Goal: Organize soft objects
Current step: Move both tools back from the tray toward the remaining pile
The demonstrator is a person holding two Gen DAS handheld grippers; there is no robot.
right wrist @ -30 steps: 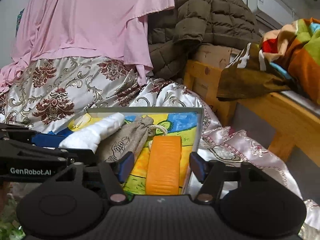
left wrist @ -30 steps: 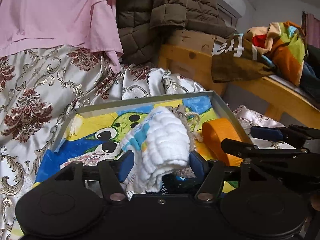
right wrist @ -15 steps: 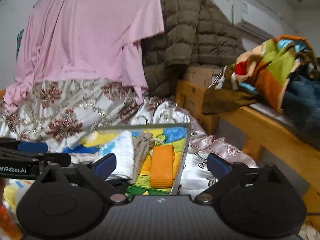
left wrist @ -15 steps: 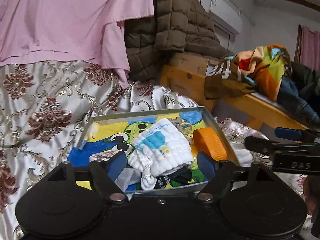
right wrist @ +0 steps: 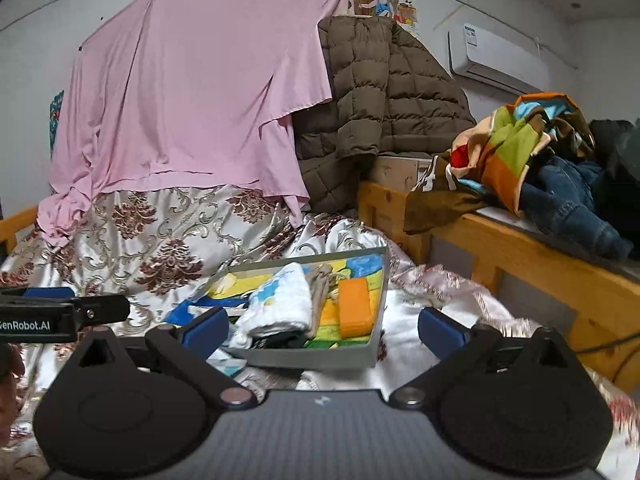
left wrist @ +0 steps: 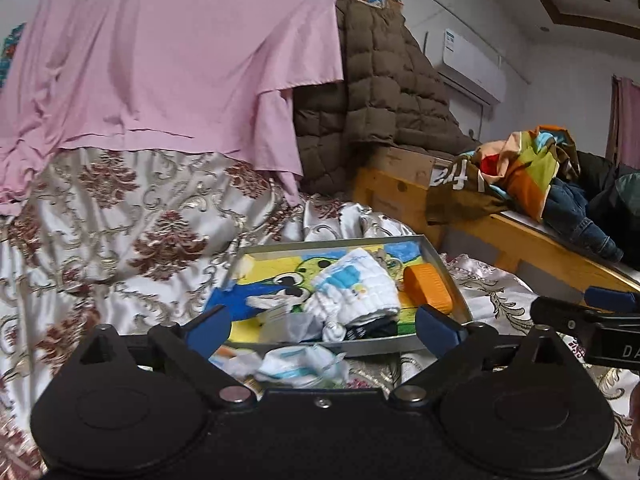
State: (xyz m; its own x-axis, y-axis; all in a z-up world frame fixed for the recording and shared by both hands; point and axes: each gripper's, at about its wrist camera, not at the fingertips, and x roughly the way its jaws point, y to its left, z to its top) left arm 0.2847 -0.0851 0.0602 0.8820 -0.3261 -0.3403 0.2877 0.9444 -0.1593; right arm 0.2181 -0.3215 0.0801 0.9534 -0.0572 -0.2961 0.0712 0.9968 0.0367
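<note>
A grey tray with a cartoon-printed bottom lies on the floral bedspread. In it a folded white cloth lies at the left, a beige drawstring pouch beside it, and an orange block at the right. The left tongs are opening, their pads clear of everything. The right tongs stand wide apart, empty. "GenRobot.AI" reads on the left tongs' side, seen from the right wrist. Crumpled white-blue cloth lies just outside the tray's near wall.
</note>
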